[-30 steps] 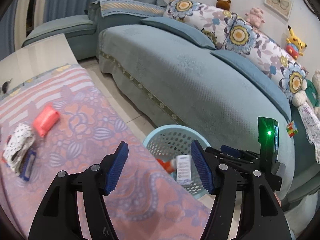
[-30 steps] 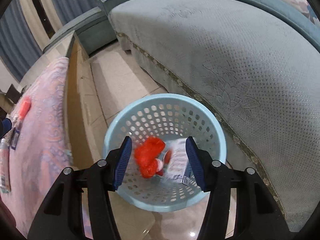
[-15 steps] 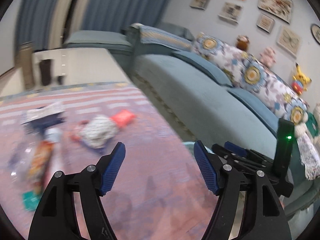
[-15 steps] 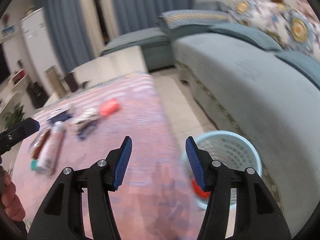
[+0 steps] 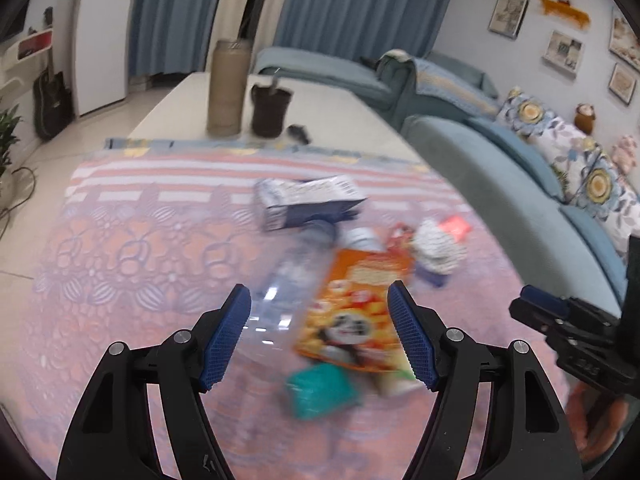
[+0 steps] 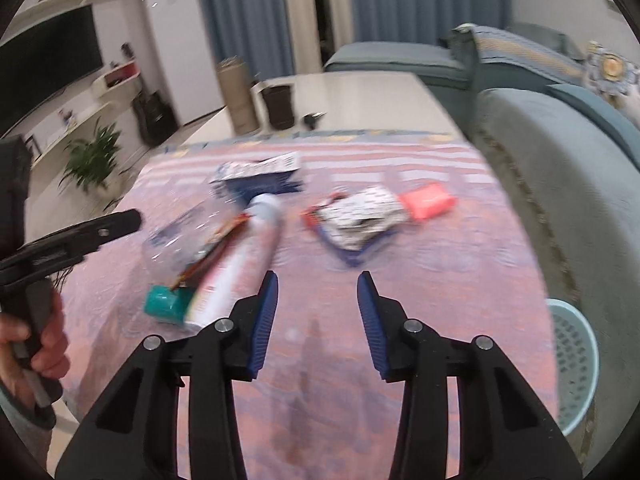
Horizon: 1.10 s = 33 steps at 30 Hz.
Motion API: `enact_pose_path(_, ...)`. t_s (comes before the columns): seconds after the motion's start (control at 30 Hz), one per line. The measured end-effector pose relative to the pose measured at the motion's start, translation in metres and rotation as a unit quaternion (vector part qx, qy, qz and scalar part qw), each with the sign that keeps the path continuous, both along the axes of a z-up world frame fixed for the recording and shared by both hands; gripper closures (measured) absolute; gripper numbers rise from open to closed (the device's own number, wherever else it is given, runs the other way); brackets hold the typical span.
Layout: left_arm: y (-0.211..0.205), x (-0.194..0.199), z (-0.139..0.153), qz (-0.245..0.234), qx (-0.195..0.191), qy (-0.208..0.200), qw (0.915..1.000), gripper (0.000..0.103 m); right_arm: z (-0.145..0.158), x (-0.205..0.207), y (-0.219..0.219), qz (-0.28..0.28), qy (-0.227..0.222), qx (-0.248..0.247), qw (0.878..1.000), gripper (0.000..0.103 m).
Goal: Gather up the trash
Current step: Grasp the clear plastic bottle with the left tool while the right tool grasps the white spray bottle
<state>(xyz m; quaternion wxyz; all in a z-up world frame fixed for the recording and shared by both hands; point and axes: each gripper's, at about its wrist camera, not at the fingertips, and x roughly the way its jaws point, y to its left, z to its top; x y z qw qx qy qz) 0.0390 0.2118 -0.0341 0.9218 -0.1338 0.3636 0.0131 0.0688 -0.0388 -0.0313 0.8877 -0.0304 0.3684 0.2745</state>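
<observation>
While both tools hang above the table, the scene is this:

Sofa: the blue-grey sofa [image 6: 560, 184] runs along the right side of the table.
Table: the table [image 5: 132, 240] has a pink patterned cloth, and the trash lies in its middle.
Basket: the light blue basket [image 6: 576, 364] stands on the floor between table and sofa, at the right edge of the right wrist view.
Left tool: the left tool [image 5: 320, 336] is wide open and holds nothing; the orange snack bag and the clear bottle lie below its fingers.
Right tool: the right tool [image 6: 316, 316] is also wide open and empty, over bare cloth.
Clear bottle: the clear bottle [image 5: 280, 296] lies on its side, touching the orange snack bag [image 5: 352, 320].
Blue-and-white bag: the blue-and-white bag [image 5: 308, 200] lies behind the bottle.
Black-and-white wrapper: the crumpled black-and-white wrapper [image 6: 364, 216] lies just beside the red packet [image 6: 428, 200].
Teal piece: the teal piece [image 5: 320, 392] is nearest to the left tool; it is blurred.
</observation>
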Motion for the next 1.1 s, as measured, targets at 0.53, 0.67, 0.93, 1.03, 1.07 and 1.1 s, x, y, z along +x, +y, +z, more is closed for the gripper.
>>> enact_pose_path(0.53, 0.022, 0.061, -0.059, -0.063, -0.008, 0.093, 0.9936, 0.042, -0.045, 0.036, 0.101, 0.068, 0.133, -0.008, 0.989, 0.057)
enact_pose_path(0.67, 0.014, 0.070, -0.064, -0.071, -0.007, 0.112, 0.9911, 0.044, -0.055, 0.043, 0.110, 0.066, 0.160, -0.007, 0.985, 0.052)
enact_pose_path(0.93, 0.009, 0.071, -0.070, -0.060, -0.014, 0.120, 0.9908, 0.047, -0.065, 0.051, 0.106, 0.076, 0.200, 0.026, 0.976, 0.051)
enact_pose_path(1.03, 0.010, 0.060, -0.068, -0.050, -0.021, 0.108, 0.9927, 0.048, -0.067, 0.052, 0.101, 0.083, 0.212, 0.039, 0.973, 0.053)
enact_pose_path(1.07, 0.011, 0.057, -0.067, -0.047, -0.025, 0.104, 0.9931, 0.048, -0.066, 0.051, 0.099, 0.086, 0.212, 0.040, 0.973, 0.053)
enact_pose_path(1.1, 0.012, 0.053, -0.066, -0.044, -0.032, 0.099, 0.9936, 0.049, -0.064, 0.048, 0.096, 0.089, 0.206, 0.041, 0.974, 0.053)
